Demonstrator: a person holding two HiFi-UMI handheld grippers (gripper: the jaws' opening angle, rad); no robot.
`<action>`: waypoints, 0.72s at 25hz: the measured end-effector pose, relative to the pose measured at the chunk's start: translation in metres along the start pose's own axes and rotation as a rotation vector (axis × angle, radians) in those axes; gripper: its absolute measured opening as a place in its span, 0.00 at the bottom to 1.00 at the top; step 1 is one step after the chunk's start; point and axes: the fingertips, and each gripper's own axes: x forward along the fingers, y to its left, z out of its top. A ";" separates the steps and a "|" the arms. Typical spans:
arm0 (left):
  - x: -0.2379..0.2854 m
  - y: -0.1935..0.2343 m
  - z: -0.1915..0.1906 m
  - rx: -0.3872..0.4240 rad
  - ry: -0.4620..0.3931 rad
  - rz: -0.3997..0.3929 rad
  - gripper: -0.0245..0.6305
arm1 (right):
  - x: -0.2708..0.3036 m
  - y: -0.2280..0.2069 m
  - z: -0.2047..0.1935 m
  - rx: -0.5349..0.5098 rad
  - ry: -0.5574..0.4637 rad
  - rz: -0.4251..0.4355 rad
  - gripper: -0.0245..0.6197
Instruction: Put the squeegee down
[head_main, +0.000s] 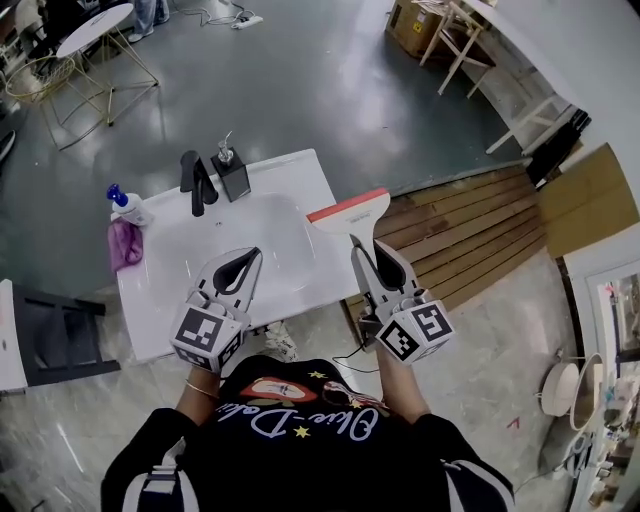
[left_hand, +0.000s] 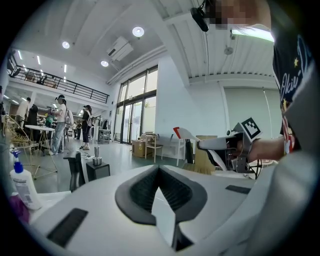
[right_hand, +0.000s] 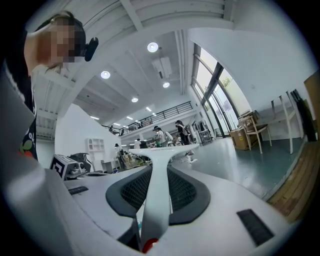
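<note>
The squeegee (head_main: 348, 211) has a white handle and a red-edged blade. My right gripper (head_main: 360, 246) is shut on its handle and holds it in the air over the right edge of the white sink counter (head_main: 297, 166), blade pointing away from me. In the right gripper view the handle (right_hand: 159, 186) runs up between the dark pads to the blade. My left gripper (head_main: 254, 253) hovers over the basin's near side, shut with nothing in it; its tips (left_hand: 159, 169) meet. From the left gripper view the squeegee (left_hand: 185, 133) and the right gripper (left_hand: 220, 145) show at the right.
On the counter stand a black faucet (head_main: 196, 181), a dark soap dispenser (head_main: 232, 172), a blue-capped bottle (head_main: 128, 206) and a purple cloth (head_main: 124, 243). Wooden decking (head_main: 470, 225) lies right of the sink, a dark cabinet (head_main: 50, 335) to its left. People stand far behind.
</note>
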 end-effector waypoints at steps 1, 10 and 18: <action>0.001 0.002 0.000 -0.002 0.002 0.002 0.02 | 0.003 -0.001 -0.001 0.000 0.006 0.001 0.21; 0.008 0.025 -0.005 -0.036 0.007 0.028 0.02 | 0.035 -0.008 -0.006 -0.010 0.050 0.021 0.21; 0.015 0.043 -0.006 -0.054 0.018 0.032 0.02 | 0.064 -0.017 -0.013 -0.030 0.086 0.027 0.21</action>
